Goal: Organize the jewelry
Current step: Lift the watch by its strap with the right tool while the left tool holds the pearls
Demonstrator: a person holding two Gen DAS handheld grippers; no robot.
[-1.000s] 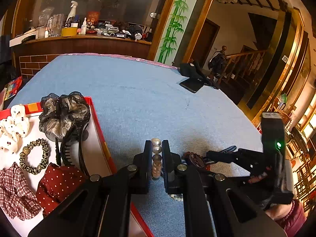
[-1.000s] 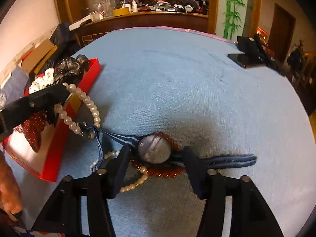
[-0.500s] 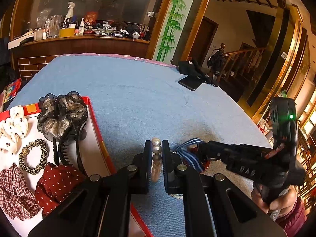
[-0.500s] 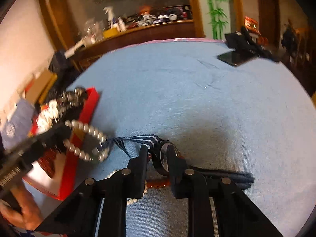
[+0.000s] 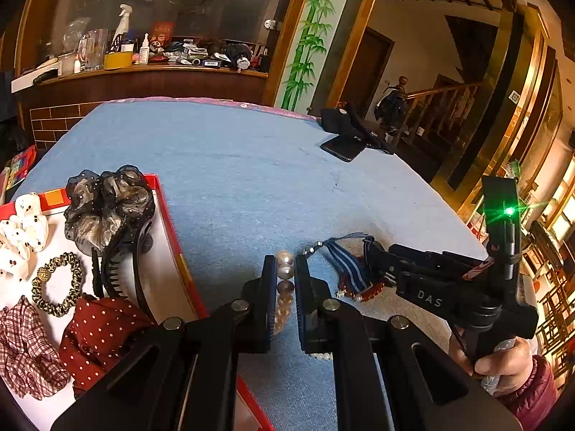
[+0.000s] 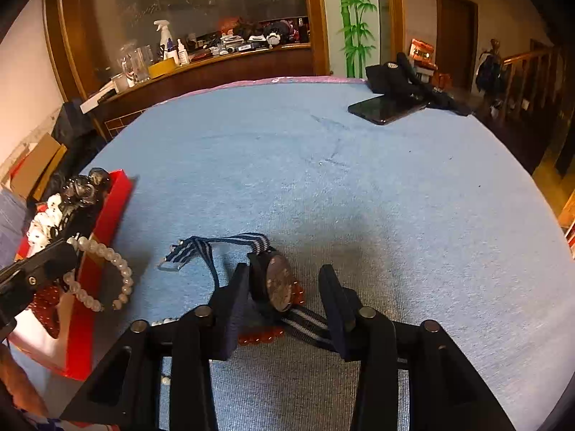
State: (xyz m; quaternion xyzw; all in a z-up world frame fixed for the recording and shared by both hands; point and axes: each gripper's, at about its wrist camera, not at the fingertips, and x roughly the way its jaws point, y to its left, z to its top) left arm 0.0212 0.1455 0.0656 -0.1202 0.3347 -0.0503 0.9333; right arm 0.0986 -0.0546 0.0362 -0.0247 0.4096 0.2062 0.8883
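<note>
Left gripper (image 5: 285, 280) is clamped tight on the pearl bracelet (image 6: 104, 276), round cream beads strung in a loop that hangs from the fingers over the near right edge of the red tray (image 5: 169, 222). Over to the right gripper (image 6: 284, 287): jaws spread wide, the watch (image 6: 275, 282) sitting between them, tipped up on its edge against the left finger, its dull round face turned toward the right finger. Its navy-and-white striped strap (image 6: 230, 242) runs out to the left across the blue tablecloth (image 6: 323, 179), the other end trailing back under the gripper. A red bead bracelet (image 6: 260, 337) lies beneath the watch. Inside the tray: a black gauze scrunchie (image 5: 107, 204), a black claw clip (image 5: 118, 262), a red dotted scrunchie (image 5: 97, 330). A dark phone (image 6: 384, 109) rests near the far right edge.
</note>
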